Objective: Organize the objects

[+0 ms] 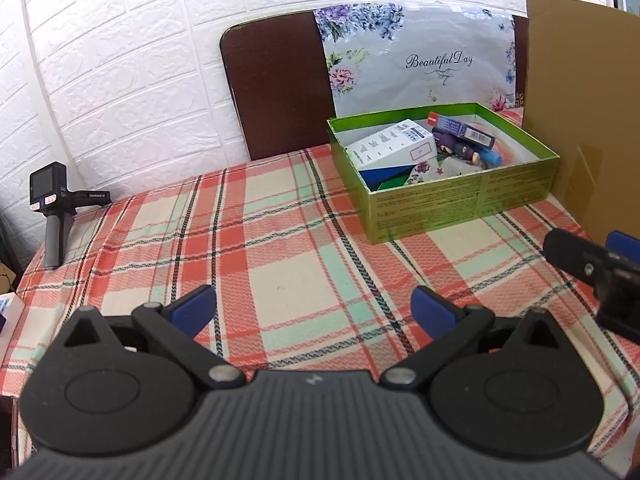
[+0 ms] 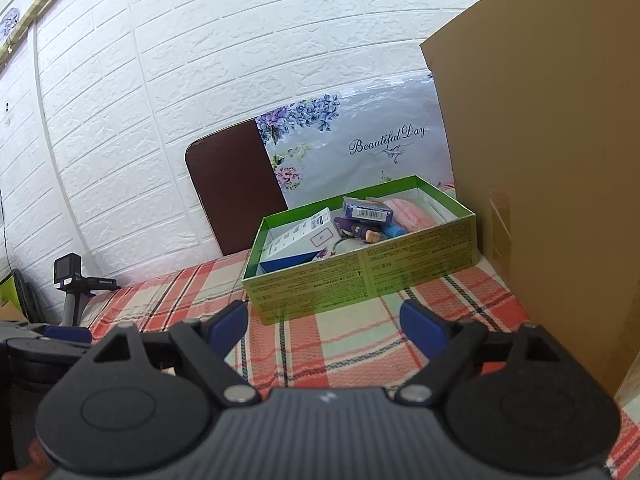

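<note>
The green box (image 1: 460, 196) sits on the plaid tablecloth (image 1: 280, 248) toward the far right of the table, close against an upright sheet of brown cardboard (image 1: 584, 120). Inside it lie a white carton (image 1: 394, 146) with a blue corner, tilted against the left wall, a dark blue carton (image 1: 464, 128) with a red end resting across the top, a small purple figure (image 1: 460, 148) below it, a light blue tube (image 1: 490, 157) and a piece of flowered cloth (image 1: 430, 169). In the right wrist view the same box (image 2: 360, 268) shows a pink item (image 2: 408, 212) at its far right end.

The left gripper (image 1: 314, 310) hangs over bare cloth in front of the box, its blue-padded fingers (image 1: 196, 308) spread wide and holding nothing, touching nothing. The right gripper (image 2: 324, 320) is likewise wide open and empty, its fingers (image 2: 424, 328) just short of the box's near wall; from the left wrist it appears at the right edge (image 1: 596, 256), beside the cardboard.

The cloth is checked in red, cream and mint with dark lines. At the table's far left corner a small black camera on a grey handle (image 1: 52, 208) stands upright. Behind the box leans a dark brown board (image 1: 276, 88), partly covered by a flowered sheet (image 1: 420, 60) printed "Beautiful Day". The wall (image 1: 120, 60) is white embossed brick.
</note>
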